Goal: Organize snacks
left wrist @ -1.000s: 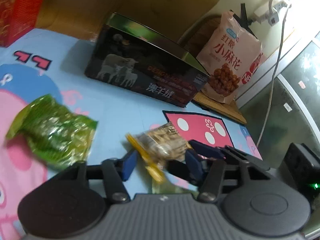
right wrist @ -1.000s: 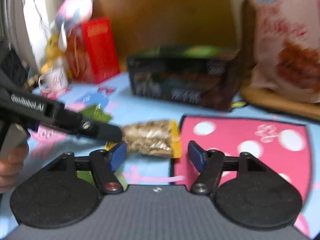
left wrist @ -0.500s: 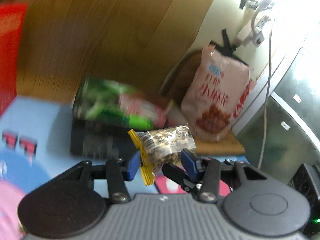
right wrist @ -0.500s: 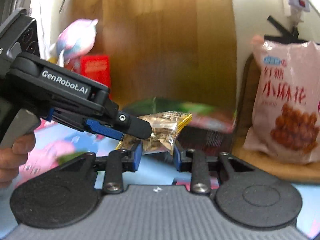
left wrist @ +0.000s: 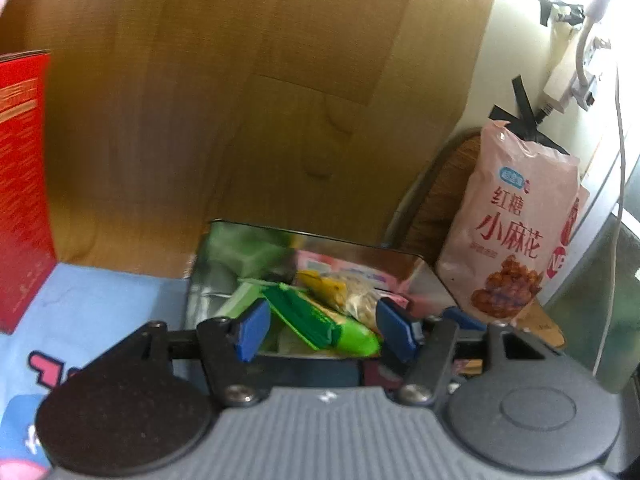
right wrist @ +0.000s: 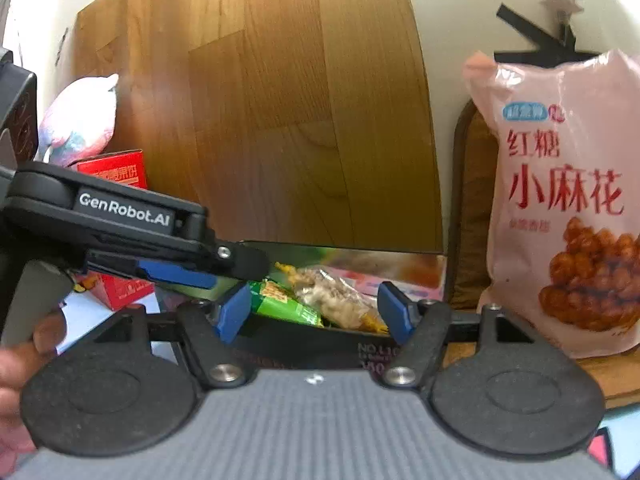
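I have both grippers over the open metal tin [left wrist: 404,258] that stands on the cartoon-printed blue tablecloth [left wrist: 100,300]. My left gripper [left wrist: 324,332] is opening its jaws, and nothing is pinched between its blue pads [left wrist: 252,330]; the clear packet of mixed nuts with yellow ends [left wrist: 352,298] lies in the tin beyond them, on top of the green snack packets [left wrist: 320,320] and next to a pink wrapper [left wrist: 360,270]. My right gripper [right wrist: 316,316] is also opening, its pads standing clear on either side of the same nut packet [right wrist: 340,300], which rests inside the tin [right wrist: 360,254] beside a green packet [right wrist: 284,300]. I can see the left gripper's black finger [right wrist: 224,258] reaching in from the left over the tin's edge, with the person's hand [right wrist: 24,364] on its handle. A big pink bag of brown-sugar twists [right wrist: 560,200] stands upright to the right of the tin on a wooden board [right wrist: 616,372], and a red box [left wrist: 20,188] stands well to the left against the wood-grain panel [left wrist: 240,100].
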Demonstrator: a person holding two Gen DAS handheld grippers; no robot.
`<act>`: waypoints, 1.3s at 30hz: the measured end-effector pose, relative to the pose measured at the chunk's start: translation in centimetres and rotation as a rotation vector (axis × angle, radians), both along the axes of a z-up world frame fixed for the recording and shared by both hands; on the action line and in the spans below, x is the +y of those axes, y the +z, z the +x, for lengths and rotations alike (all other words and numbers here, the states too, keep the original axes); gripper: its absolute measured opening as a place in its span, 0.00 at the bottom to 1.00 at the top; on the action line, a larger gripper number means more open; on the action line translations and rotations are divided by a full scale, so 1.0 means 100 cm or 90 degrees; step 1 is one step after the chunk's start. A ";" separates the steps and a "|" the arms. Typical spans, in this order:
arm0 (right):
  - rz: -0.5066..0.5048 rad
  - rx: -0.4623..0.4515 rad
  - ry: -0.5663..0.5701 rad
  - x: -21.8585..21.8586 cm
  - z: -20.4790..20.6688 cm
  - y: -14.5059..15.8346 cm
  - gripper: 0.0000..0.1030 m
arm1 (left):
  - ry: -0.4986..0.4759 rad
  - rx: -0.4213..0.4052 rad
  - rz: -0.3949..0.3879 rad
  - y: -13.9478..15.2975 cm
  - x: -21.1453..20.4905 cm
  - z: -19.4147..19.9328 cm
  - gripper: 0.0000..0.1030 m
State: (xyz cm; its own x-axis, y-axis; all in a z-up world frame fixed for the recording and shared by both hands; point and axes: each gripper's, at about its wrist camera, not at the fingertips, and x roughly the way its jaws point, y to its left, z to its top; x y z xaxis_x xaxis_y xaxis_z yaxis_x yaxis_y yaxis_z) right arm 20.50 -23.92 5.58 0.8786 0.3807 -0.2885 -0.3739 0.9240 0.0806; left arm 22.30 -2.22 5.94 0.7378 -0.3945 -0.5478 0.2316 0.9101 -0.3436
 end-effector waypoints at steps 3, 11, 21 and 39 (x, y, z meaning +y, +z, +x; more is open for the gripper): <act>0.003 -0.016 -0.006 -0.003 -0.010 0.004 0.70 | 0.016 -0.011 -0.029 0.004 0.022 -0.017 0.58; 0.051 -0.006 0.030 0.001 -0.040 0.017 0.75 | 0.104 0.044 -0.064 -0.012 0.104 -0.073 0.59; -0.124 0.205 0.245 0.075 -0.072 -0.026 0.77 | 0.111 0.125 -0.078 -0.058 0.118 -0.102 0.58; -0.057 0.196 0.134 0.026 -0.083 -0.036 0.65 | -0.020 0.123 -0.078 -0.062 0.022 -0.103 0.39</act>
